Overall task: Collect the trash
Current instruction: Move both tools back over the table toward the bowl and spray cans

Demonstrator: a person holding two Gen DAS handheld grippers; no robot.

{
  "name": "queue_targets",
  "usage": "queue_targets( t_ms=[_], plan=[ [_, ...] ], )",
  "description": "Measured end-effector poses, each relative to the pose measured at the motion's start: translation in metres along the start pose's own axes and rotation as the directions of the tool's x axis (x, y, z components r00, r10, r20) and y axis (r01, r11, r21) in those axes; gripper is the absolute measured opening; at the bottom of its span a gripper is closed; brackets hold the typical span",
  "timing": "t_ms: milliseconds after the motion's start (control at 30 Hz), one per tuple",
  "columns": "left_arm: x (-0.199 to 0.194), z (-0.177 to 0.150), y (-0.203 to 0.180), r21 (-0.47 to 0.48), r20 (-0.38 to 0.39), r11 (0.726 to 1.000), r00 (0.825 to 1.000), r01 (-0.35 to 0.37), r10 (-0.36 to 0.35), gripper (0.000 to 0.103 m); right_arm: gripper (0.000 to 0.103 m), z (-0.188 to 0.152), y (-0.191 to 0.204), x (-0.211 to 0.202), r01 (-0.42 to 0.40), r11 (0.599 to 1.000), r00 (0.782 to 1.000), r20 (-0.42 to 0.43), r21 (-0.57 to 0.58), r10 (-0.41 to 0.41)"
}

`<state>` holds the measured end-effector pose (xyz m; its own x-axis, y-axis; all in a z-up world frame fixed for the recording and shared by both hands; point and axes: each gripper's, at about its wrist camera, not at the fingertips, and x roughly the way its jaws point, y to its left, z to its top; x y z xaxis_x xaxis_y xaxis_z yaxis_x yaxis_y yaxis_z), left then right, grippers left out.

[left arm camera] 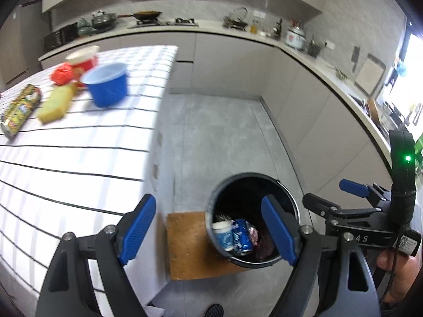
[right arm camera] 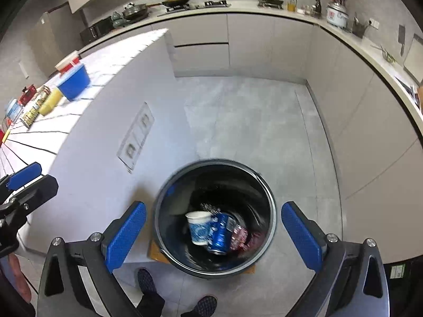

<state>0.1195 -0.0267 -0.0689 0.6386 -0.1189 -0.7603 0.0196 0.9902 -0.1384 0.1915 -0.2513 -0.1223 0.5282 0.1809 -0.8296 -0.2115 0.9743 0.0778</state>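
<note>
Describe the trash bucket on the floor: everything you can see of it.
The trash bucket is a round, dark, open-topped pail with a grey rim and what looks like a thin wire handle hanging along its near side. It stands upright on the grey floor beside the white counter's end, partly on a brown board. Inside lie a blue-and-white paper cup, a blue can and reddish crumpled wrappers. Both grippers sit above it, open and empty; neither touches it.

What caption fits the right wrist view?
Open right gripper above the bin holding a paper cup and blue can.
</note>
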Motion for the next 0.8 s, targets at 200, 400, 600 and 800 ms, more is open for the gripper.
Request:
queue_targets(
  t_ms=[200,400,600,800],
  plan=[
    [-0.018,0.001,0.053,-0.072,0.04,0.997,0.998,-0.041,0.044,0.083,0.103,0.014,0.047,-0.005,-0.018,0.999,1.0,0.024,-0.047,0.019],
    [-0.029,0.009,0.118,-0.127,0.062,0.989,0.995,-0.075,0.083,0.083,0.103,0.029,0.105,-0.009,-0.037,0.996,0.998,0.041,-0.087,0.041],
    [-0.036,0.024,0.188,-0.151,0.092,0.984,0.99,-0.095,0.109,0.083,0.103,0.052,0.167,-0.007,-0.038,0.994,0.997,0.067,-0.107,0.046],
    [-0.038,0.038,0.258,-0.174,0.102,0.978,0.985,-0.118,0.137,0.083,0.103,0.079,0.226,0.006,-0.039,0.994,0.995,0.092,-0.106,0.049]
  ],
)
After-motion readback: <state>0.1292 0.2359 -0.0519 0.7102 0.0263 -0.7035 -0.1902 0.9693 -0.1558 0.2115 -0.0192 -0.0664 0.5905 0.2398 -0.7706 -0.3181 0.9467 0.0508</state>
